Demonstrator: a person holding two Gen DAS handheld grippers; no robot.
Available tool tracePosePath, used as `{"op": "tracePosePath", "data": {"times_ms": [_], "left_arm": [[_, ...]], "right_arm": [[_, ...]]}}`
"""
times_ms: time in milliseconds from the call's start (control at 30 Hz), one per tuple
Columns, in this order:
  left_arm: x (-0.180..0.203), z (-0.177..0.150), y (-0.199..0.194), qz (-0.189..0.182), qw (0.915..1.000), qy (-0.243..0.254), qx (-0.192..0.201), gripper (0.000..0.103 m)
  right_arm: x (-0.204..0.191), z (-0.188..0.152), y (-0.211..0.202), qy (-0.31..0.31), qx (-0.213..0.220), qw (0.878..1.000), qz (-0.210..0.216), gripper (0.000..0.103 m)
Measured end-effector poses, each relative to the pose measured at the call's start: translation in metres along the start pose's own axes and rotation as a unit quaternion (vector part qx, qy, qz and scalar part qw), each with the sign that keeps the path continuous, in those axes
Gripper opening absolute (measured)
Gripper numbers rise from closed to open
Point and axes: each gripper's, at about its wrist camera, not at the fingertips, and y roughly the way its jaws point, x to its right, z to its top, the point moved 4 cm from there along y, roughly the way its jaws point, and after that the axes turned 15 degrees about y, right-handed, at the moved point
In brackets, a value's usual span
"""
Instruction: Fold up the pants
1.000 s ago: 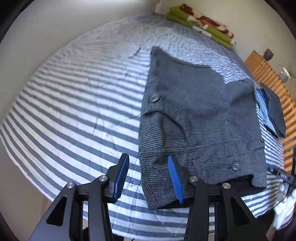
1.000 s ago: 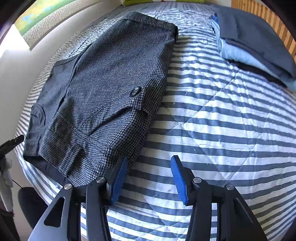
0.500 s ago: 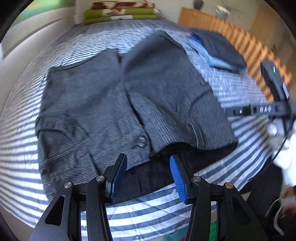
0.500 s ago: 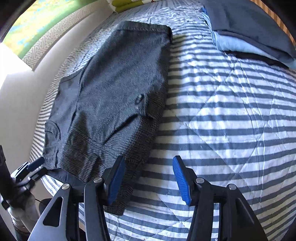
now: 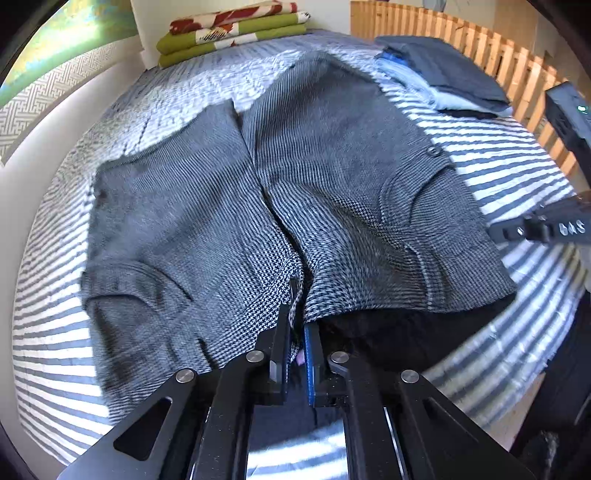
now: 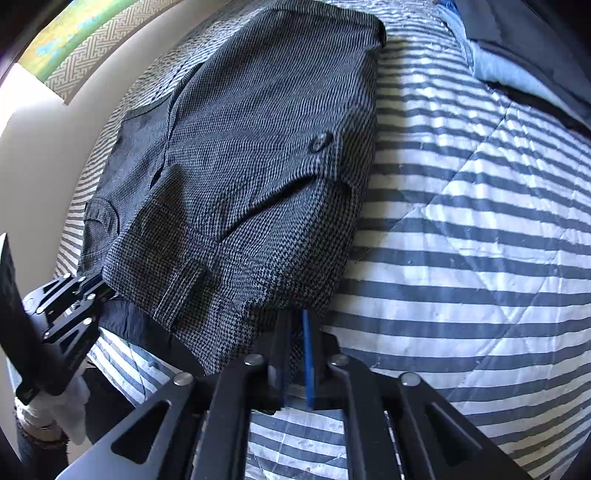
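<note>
Pants (image 5: 229,206): a grey houndstooth pair lay spread on the striped quilt (image 5: 55,332), waistband at the near edge of the bed, legs running away towards the far end.
Long axis: from the near bed edge towards the folded blankets (image 5: 229,33) by the far wall, seen from the left wrist camera; the two short legs lay side by side along it, a seam gap between them.
Waist end: the near hem drooped over the bed edge, with dark lining showing under it on the right side.
Buttons: one button (image 5: 433,151) sat on the right leg's pocket flap; the same flap and button (image 6: 320,141) showed in the right wrist view.
Left gripper (image 5: 297,325): its jaws had just been closing and stood clamped on the waistband at the middle, where the two halves meet; cloth bunched up between the pads.
Right gripper (image 6: 295,332): its jaws had just been closing too, pinching the pants' near corner on the side by the open quilt; a fold of fabric sat between the blue pads.
Gripper relation: both held the same near edge, apart from each other; the left one appeared at the left margin of the right wrist view.
Other clothes (image 5: 443,70): a dark and a light blue folded stack lay beyond the pants, near the wooden slatted rail (image 5: 480,40).
</note>
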Motion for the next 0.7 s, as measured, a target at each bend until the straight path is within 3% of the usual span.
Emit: {"op": "tracePosePath", "data": {"times_ms": [133,233,300,333,400,500,567,600,700], "left_arm": [[0.005,-0.014,-0.033,0.008,0.9989,0.045,0.008,0.005],[0.015,-0.038,-0.035,-0.034,0.9981,0.049,-0.014,0.014],[0.005,-0.053,-0.04,-0.061,0.9975,0.011,-0.033,0.014],[-0.003,-0.058,-0.044,-0.065,0.9974,-0.016,-0.026,0.016],[-0.031,-0.072,-0.057,-0.059,0.9953,-0.077,-0.004,0.028],[-0.091,-0.104,-0.069,-0.011,0.9799,-0.199,0.01,0.053],[-0.127,-0.128,-0.068,0.005,0.9619,-0.273,0.003,0.055],[-0.138,-0.135,-0.064,0.006,0.9564,-0.292,-0.005,0.057],[-0.152,-0.143,-0.043,-0.012,0.9519,-0.304,-0.04,0.06]], "right_arm": [[0.002,-0.005,-0.03,-0.004,0.019,1.0,0.013,0.0],[0.009,-0.013,-0.039,-0.018,0.042,0.999,-0.016,0.001],[0.017,-0.017,-0.029,-0.01,0.021,0.999,-0.022,0.005],[0.023,-0.018,-0.027,-0.002,0.008,1.0,-0.017,0.014],[0.023,-0.024,-0.019,0.009,-0.011,1.0,0.009,0.026],[0.02,-0.027,-0.015,0.012,-0.005,1.0,0.009,0.039],[0.018,-0.024,-0.01,0.022,-0.014,0.999,0.019,0.043],[0.018,-0.023,-0.007,0.032,-0.024,0.999,0.03,0.043],[0.023,-0.024,-0.011,0.055,-0.041,0.995,0.067,0.043]]}}
